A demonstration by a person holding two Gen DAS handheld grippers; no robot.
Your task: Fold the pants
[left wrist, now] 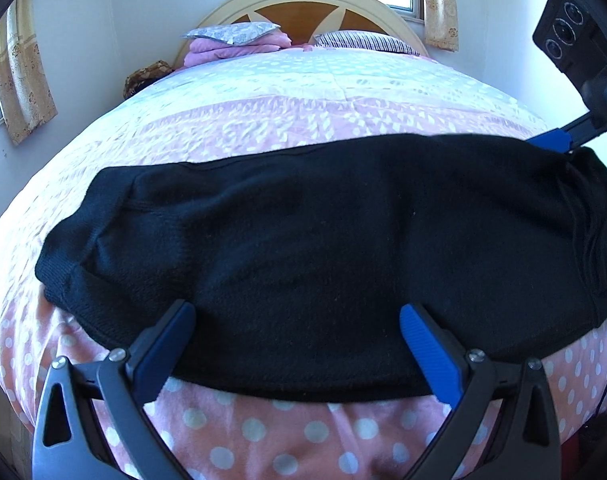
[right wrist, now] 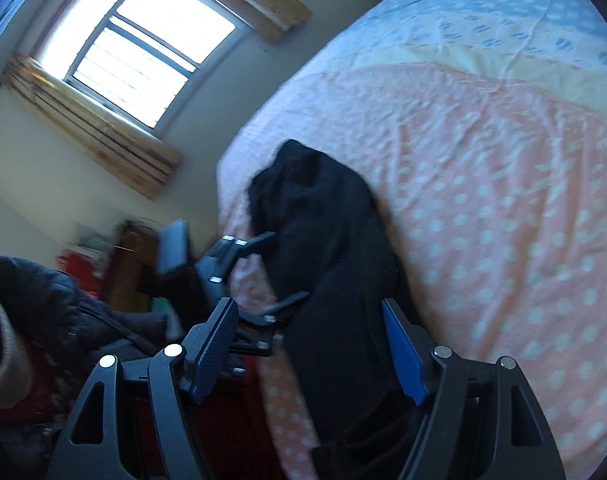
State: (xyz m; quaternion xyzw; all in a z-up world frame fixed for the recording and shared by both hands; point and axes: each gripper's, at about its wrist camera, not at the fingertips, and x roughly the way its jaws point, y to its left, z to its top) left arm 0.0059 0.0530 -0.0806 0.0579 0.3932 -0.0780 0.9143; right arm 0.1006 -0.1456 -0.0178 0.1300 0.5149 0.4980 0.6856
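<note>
I had the pants point(left wrist: 323, 248) lying across the near edge of the bed point(left wrist: 303, 92), a black band running side to side on the pink dotted cover, so that both ends could be reached from where I stood. My left claw point(left wrist: 297, 344) hung over the near hem of that band with its jaws spread and nothing pressed between the blue pads point(left wrist: 427, 348); I judged it was parked there to hold or pick up that long edge for the next fold. My right claw point(right wrist: 311, 344) sat at the far right end of the pants, also spread, with the dark cloth running up between its fingers, but I could see no pinch on it, so I took it as not gripping. From the left camera only its blue tip point(left wrist: 551, 140) showed at the cloth's corner. The garment looked thick and fleecy, matte black, already doubled into a broad strip, with a ribbed cuff at its left end and bunched folds at its right. The right camera's view was blurred, and there the left end looked heaped rather than flat. Pillows point(left wrist: 363, 42) lay well apart by the headboard.
</note>
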